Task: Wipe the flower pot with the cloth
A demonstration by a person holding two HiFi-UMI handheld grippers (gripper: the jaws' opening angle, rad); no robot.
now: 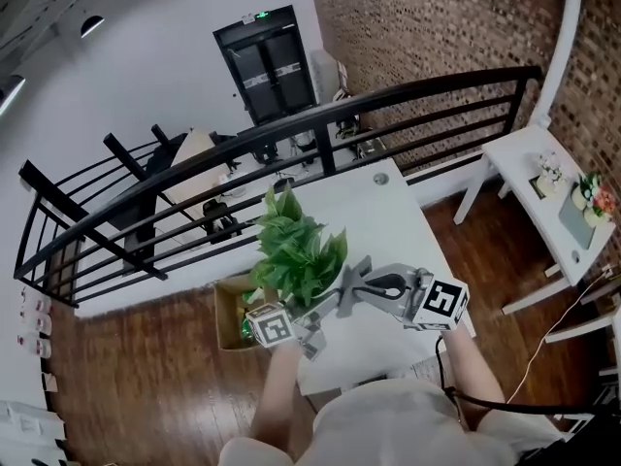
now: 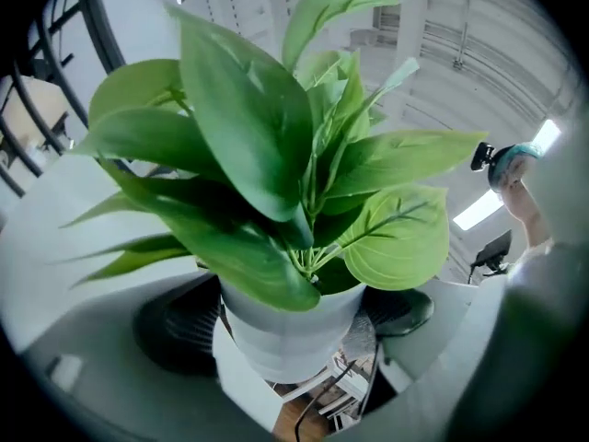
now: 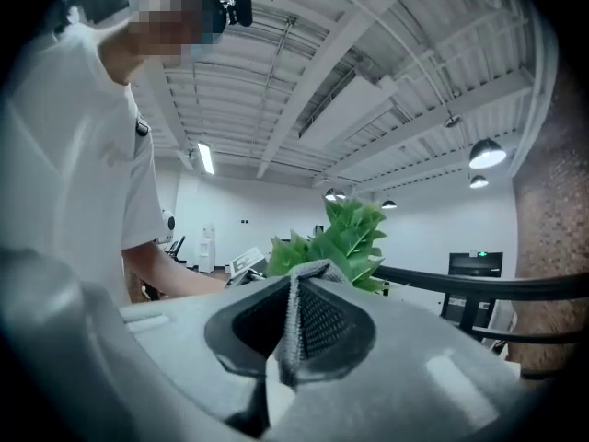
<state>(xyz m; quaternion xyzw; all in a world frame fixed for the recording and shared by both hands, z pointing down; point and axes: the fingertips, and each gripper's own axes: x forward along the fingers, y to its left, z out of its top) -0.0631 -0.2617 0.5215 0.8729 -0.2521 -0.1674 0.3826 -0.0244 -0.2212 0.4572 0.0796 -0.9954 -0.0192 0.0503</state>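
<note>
Above the left edge of the white desk (image 1: 388, 212), towards its near corner, you hold the small round white flower pot (image 2: 276, 348) clear of the top. Your left tongs (image 2: 291, 313) pinch it, one dark pad on each side of its wall, just under the rim. The broad green leaves (image 2: 248, 127) stand well above that grip, so the load likely sits top-heavy, though the pot itself looks light. Its wall appears smooth and stiff, probably slippery against the pads. Keep your hold low on the wall, below the rim, and never on the foliage, which looks soft and would bend or tear.

Your right tongs (image 3: 294, 339) are pressed together on a thin grey mesh cloth (image 3: 294, 302), which stands as a narrow fold between them, near the plant but apart from it. The cloth looks limp and light, so only the part close to the pads will press firmly.
</note>
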